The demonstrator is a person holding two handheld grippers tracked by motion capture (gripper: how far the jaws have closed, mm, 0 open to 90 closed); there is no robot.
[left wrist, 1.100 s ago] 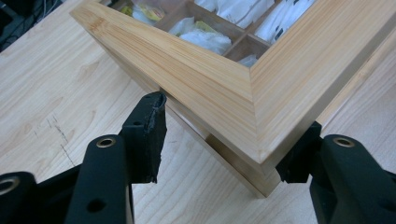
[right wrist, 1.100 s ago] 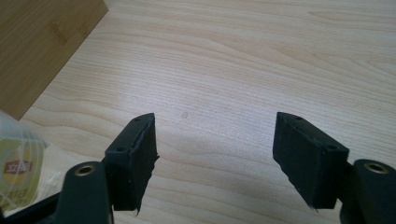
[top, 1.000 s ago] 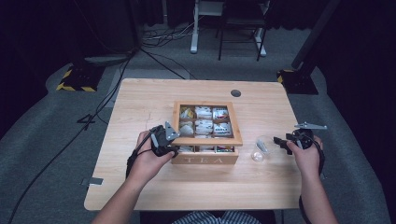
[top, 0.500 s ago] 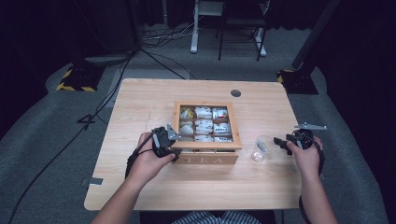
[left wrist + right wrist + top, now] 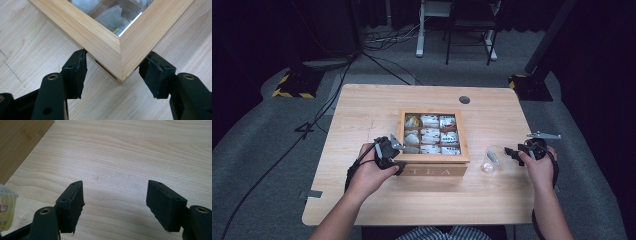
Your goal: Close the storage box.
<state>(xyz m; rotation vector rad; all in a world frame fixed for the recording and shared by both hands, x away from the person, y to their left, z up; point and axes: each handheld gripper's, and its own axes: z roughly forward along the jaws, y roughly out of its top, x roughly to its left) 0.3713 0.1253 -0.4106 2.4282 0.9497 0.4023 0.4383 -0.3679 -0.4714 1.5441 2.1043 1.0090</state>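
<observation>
A wooden tea box marked TEA stands mid-table, with several white tea bags in its compartments. My left gripper is at the box's near-left corner. In the left gripper view its jaws stand open on either side of that corner of the box's glass-paned lid frame, with a tea bag under the pane. To the right of the box, my right gripper hovers open just right of a clear glass. In the right gripper view, the gripper has only bare table between its jaws.
The glass holds a tea bag and sits at the left edge of the right gripper view, with the box's side beyond it. A round cable hole lies at the table's far side. Grey floor and cables surround the table.
</observation>
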